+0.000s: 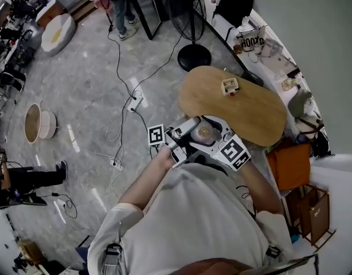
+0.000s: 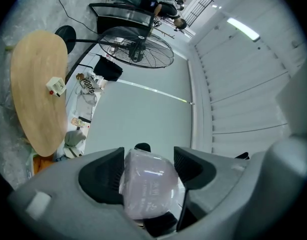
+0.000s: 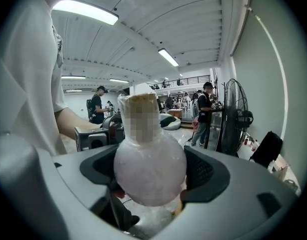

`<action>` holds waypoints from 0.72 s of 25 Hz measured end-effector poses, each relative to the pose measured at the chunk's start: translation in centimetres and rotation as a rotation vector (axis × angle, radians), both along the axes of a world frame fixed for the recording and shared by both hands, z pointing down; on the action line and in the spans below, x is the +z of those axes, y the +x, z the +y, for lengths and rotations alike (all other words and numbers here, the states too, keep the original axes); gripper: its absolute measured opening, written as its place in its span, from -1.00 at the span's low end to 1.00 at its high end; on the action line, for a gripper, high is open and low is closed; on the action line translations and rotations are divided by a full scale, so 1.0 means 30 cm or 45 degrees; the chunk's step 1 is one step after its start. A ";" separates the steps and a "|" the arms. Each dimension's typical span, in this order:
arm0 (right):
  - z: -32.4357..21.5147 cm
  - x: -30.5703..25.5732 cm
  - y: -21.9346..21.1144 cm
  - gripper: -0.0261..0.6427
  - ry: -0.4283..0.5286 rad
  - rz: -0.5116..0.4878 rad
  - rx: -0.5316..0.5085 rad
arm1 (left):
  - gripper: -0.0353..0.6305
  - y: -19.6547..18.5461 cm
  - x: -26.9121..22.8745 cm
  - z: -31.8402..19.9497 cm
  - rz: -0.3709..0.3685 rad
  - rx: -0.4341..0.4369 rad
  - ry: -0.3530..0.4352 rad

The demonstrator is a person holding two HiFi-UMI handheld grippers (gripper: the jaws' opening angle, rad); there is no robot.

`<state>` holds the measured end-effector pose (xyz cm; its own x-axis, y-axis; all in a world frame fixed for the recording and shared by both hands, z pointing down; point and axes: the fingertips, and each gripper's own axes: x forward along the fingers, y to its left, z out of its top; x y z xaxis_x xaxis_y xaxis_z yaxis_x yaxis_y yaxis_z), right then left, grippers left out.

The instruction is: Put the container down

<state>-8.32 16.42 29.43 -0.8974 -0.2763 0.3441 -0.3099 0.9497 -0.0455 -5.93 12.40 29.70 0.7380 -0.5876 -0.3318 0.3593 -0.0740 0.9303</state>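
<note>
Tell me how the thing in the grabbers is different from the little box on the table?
The container is rounded and cloudy; the box is squarish and white with a red bit. The container is held up, clamped by the left gripper and right gripper; the box rests on the table.

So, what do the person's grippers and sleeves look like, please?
The left gripper and the right gripper have light grey moulded bodies, with black ribbed pads inside the jaws. Each carries a white cube with black square markers. The person wears a white shirt with short sleeves.
</note>
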 end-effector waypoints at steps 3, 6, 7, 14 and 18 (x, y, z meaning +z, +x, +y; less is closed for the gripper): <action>-0.060 0.018 -0.019 0.26 -0.022 0.004 0.005 | 0.01 -0.018 0.015 -0.059 -0.001 0.007 -0.020; -0.119 0.049 -0.049 0.26 -0.049 0.008 0.026 | 0.01 -0.045 0.045 -0.117 0.003 0.027 -0.033; -0.140 0.060 -0.061 0.26 -0.059 0.008 0.036 | 0.01 -0.055 0.057 -0.138 0.002 0.039 -0.040; -0.355 0.124 -0.147 0.26 -0.079 -0.007 0.133 | 0.01 -0.130 0.131 -0.346 0.010 0.145 -0.092; -0.493 0.179 -0.176 0.26 -0.103 0.003 0.198 | 0.01 -0.150 0.181 -0.479 0.015 0.224 -0.107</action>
